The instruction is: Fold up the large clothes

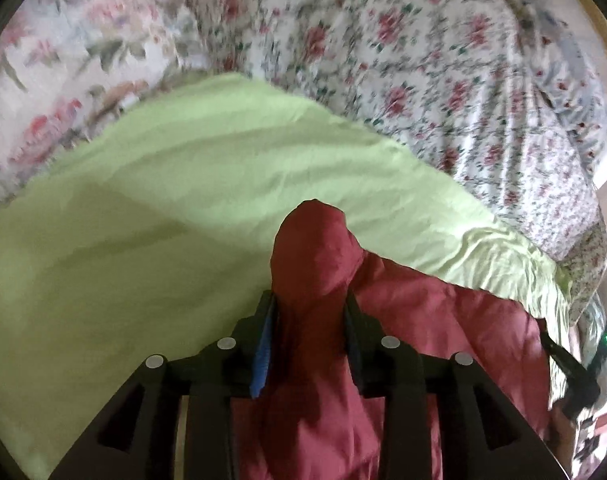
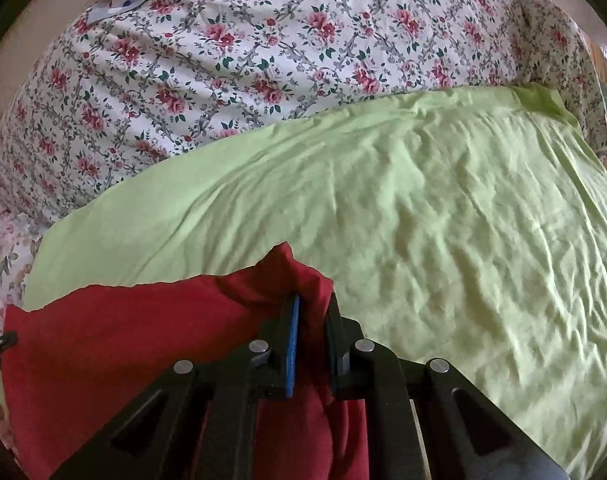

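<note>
Red cloth [image 1: 315, 264] bunches up between the pads of the left tongs [image 1: 311, 320], which grip a thick fold of it above a light green sheet [image 1: 163, 208]. Right tongs [image 2: 311, 320] are clenched on another fold of the same cloth, which stretches leftward over the green sheet. Beyond it lies a rose-patterned bedcover [image 2: 223, 60] on the bed.
</note>
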A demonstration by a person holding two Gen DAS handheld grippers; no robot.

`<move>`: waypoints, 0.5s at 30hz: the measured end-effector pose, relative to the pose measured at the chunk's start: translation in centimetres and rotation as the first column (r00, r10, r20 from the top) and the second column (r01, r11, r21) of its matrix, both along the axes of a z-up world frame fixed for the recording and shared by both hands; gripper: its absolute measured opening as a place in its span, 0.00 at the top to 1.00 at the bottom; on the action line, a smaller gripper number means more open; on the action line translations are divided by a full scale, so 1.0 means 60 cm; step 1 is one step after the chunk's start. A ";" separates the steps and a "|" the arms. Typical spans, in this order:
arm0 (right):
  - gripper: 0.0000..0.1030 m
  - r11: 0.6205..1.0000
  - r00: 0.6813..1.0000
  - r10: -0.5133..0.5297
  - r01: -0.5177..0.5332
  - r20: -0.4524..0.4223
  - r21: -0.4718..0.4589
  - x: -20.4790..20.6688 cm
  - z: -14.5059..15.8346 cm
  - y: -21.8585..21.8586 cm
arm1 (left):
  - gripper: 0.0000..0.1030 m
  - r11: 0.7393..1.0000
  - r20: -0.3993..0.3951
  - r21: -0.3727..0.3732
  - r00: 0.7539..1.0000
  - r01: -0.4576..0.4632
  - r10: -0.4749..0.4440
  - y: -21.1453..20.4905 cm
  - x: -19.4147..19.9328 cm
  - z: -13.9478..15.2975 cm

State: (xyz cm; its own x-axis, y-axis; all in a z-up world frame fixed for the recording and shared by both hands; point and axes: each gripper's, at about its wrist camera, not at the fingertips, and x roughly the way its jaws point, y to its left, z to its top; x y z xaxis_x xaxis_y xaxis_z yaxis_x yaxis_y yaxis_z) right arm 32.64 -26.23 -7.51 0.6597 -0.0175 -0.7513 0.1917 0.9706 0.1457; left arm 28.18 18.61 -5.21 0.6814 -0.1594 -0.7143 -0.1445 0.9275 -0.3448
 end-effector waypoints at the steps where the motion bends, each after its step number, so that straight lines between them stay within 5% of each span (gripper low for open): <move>1: 0.90 1.000 1.000 -0.002 0.002 0.002 0.008 0.000 0.000 -0.002 | 0.70 1.000 0.008 0.008 1.000 0.002 -0.002 -0.001 -0.017 0.008; 12: 0.90 0.999 1.000 -0.013 0.013 0.008 0.037 -0.002 0.002 -0.007 | 0.69 0.994 0.052 0.009 0.993 0.110 -0.110 -0.069 -0.226 0.031; 15: 0.82 0.998 1.000 -0.013 0.012 0.012 0.055 -0.005 0.006 -0.009 | 0.69 0.986 0.032 0.026 0.986 0.162 -0.163 -0.097 -0.260 0.018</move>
State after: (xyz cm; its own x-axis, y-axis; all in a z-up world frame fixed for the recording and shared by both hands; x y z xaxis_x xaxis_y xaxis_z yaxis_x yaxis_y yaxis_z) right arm 32.37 -26.79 -7.14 0.6689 0.0154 -0.7432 0.2013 0.9587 0.2011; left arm 12.57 12.82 -4.15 0.6715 -0.2536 -0.6962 0.0200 0.9455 -0.3251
